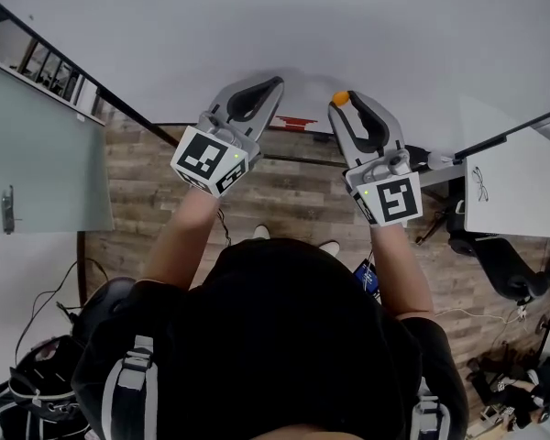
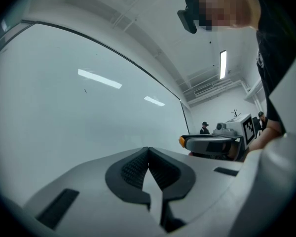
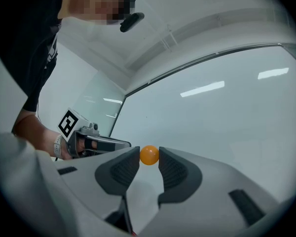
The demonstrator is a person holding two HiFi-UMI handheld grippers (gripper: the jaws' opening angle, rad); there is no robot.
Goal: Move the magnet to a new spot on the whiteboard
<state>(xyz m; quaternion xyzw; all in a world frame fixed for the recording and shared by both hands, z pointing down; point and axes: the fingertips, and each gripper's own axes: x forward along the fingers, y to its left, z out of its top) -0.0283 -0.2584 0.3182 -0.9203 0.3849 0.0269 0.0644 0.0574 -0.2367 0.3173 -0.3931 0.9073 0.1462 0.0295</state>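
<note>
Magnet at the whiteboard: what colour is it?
Orange; the magnet shows best in the right gripper view.

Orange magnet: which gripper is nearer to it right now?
Right. The right gripper pinches the orange magnet between its jaw tips; the left gripper, shut and empty, sits apart, off to the magnet's left.

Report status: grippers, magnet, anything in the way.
Left gripper shut, empty. Right gripper shut on orange magnet, pinched at the fingers' tips. Whiteboard ahead bare, nothing seen in the way.
</note>
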